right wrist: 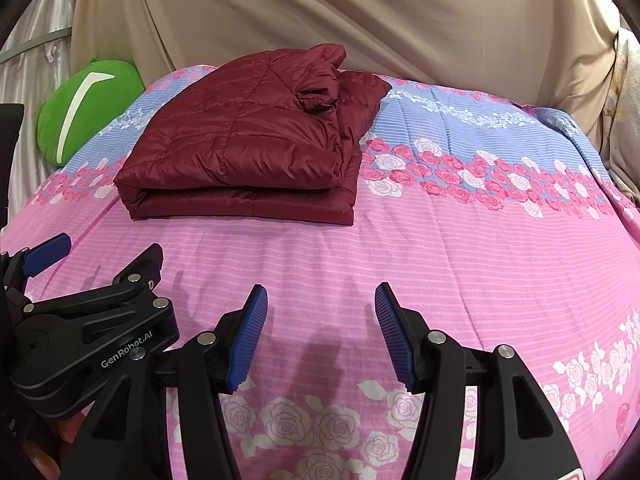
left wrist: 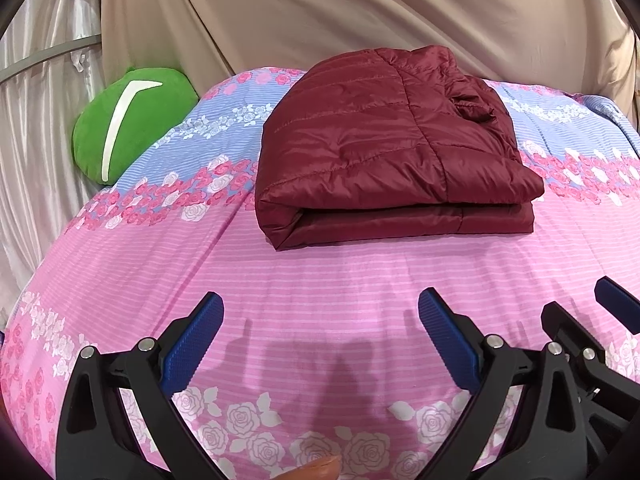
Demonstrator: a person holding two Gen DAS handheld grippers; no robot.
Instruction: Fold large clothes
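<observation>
A dark red quilted jacket lies folded into a thick rectangle on the pink and blue floral bedspread. It also shows in the right wrist view, left of centre. My left gripper is open and empty, held above the bedspread well in front of the jacket. My right gripper is open and empty too, beside the left one and equally short of the jacket. The right gripper shows at the right edge of the left wrist view, and the left gripper at the left edge of the right wrist view.
A green round cushion with a white stripe lies at the bed's far left edge. Beige draped fabric hangs behind the bed. Shiny pale curtain hangs at the left. The bedspread extends wide to the right.
</observation>
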